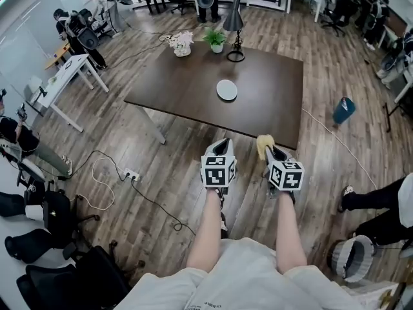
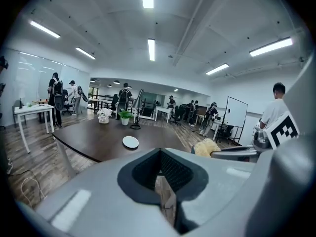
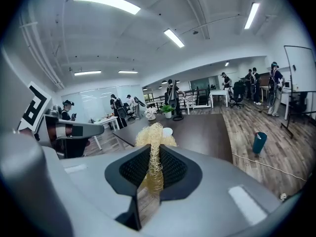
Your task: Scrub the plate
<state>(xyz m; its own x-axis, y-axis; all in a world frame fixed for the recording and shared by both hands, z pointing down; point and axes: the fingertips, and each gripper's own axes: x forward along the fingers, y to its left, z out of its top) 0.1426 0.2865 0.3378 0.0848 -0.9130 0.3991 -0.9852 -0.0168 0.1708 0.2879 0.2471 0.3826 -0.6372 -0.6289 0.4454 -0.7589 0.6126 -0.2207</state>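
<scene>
Both forearms reach out just below the lens, each carrying a gripper, and the person stands on the wood floor short of the dark table [image 1: 187, 92]. On the left gripper [image 1: 221, 144] the jaws are drawn together with nothing between them. The right gripper [image 1: 270, 150] is clamped on a pale, fibrous scrubber [image 3: 154, 139] whose tuft sticks out past the jaw tips. A white plate [image 1: 226, 90] lies flat near the middle of the table, well apart from both grippers and short of the potted plant [image 1: 215, 40] and lamp [image 1: 234, 24] at the far edge. The step in hand looks like the approach, with no scrubbing begun. To do it well, close in on the near edge first, so neither arm has to stretch. Part the left jaws and steady the rim, since a lone plate on a smooth top will likely slide. Then lay the tuft flat on the plate's face and work in small circles with modest pressure, because a hard sideways drag could tug the scrubber out of its narrow pinch.
</scene>
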